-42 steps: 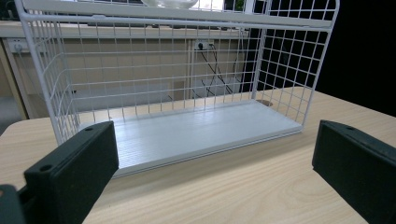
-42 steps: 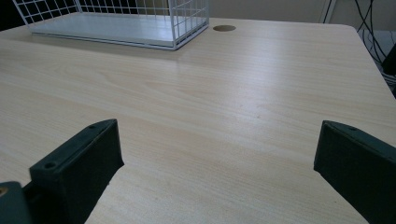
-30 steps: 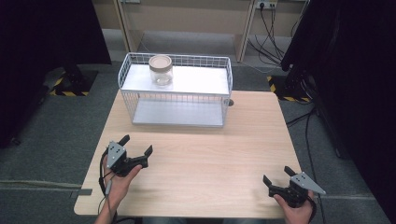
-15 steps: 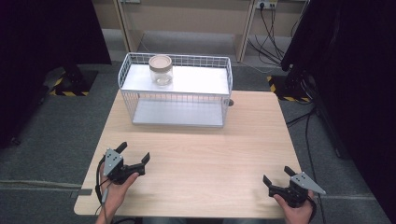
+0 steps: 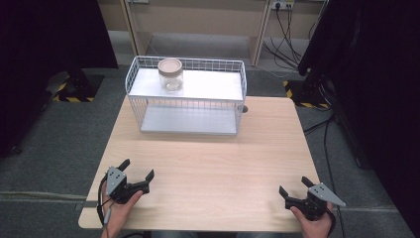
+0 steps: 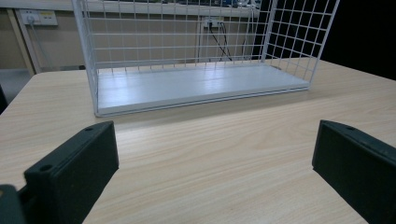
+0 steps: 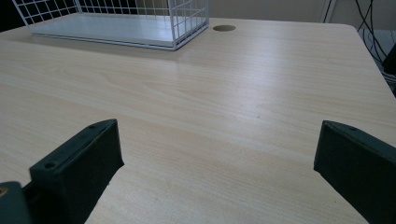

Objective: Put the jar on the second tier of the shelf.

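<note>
Wooden table [image 5: 208, 163] carries both tools at its near edge, left gripper [image 5: 137, 174] and right gripper [image 5: 293, 187] spread wide and grasping nothing, glass jar [image 5: 171, 74] well apart atop the wire rack [image 5: 233, 94].

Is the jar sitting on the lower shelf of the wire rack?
No, the jar stands on the top shelf of the wire rack, near its left end.

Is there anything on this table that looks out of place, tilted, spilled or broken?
Nothing stands out. The jar stands upright with its lid on, on the top shelf of the white wire rack. The rack sits square on the table. Left claw and right claw are open and hold nothing.
</note>
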{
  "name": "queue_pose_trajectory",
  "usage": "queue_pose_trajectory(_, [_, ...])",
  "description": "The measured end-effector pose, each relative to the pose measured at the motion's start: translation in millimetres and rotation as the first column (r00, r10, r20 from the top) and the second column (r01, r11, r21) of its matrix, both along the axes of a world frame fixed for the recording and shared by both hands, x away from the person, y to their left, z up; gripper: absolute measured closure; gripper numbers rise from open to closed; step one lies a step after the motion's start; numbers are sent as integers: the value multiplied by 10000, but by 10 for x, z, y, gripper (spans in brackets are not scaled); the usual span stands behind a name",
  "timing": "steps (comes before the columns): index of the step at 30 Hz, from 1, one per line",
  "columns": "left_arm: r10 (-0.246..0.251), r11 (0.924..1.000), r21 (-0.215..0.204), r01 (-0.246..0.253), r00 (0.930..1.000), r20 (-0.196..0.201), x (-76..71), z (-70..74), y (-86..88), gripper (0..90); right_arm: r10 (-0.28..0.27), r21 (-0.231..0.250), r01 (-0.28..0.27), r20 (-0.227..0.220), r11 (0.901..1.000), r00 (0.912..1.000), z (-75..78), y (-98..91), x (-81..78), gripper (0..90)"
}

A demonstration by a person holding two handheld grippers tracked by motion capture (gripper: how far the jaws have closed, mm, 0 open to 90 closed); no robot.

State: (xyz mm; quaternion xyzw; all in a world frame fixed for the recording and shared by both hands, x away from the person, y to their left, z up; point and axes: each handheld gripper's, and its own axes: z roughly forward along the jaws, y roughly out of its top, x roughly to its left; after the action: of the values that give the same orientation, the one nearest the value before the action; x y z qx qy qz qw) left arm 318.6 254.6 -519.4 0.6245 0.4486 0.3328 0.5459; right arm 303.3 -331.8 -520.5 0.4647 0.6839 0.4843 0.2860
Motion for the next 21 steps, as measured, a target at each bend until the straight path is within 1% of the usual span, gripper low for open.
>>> queue_pose_trajectory(21, [328, 9994, 124, -327, 9994, -117, -94, -49, 160, 0, -6, -1, 6, -4, 10000, 10000, 0, 0, 1, 12])
